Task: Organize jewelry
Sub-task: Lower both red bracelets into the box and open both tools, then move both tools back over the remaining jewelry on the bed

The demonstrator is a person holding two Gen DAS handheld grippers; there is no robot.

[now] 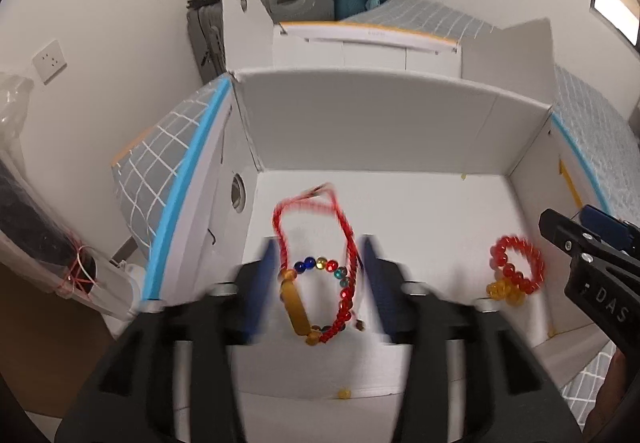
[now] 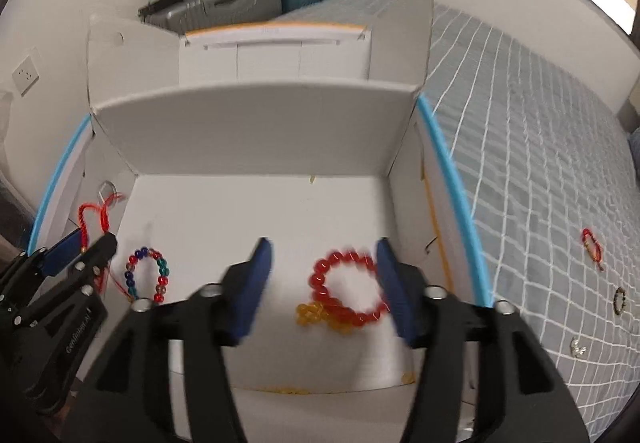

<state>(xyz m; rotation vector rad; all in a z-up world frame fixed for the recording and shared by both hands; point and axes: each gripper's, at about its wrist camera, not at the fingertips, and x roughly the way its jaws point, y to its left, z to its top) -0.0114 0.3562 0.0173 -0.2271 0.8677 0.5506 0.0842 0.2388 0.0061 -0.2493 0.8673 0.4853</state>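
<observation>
A: Scene, largest first?
B: Grid-patterned bedspread [image 2: 540, 147] is seen under an open white cardboard box [image 1: 380, 123].
A: Grippers?
B: Left gripper [image 1: 320, 275] is held over the box floor, jaws spread wide, nothing gripped. Right gripper [image 2: 324, 279] likewise: jaws wide, nothing clamped.
A: Jewelry?
B: Red cord bracelet [image 1: 316, 263] with multicolored beads and an amber bar is seen on the box floor, framed between the left fingers. Red bead bracelet [image 2: 348, 295] with amber beads lies to its right, framed between the right fingers. Contact cannot be told; frames are blurred. Three small pieces [image 2: 592, 247] are spotted on the bedspread, outside the box.
</observation>
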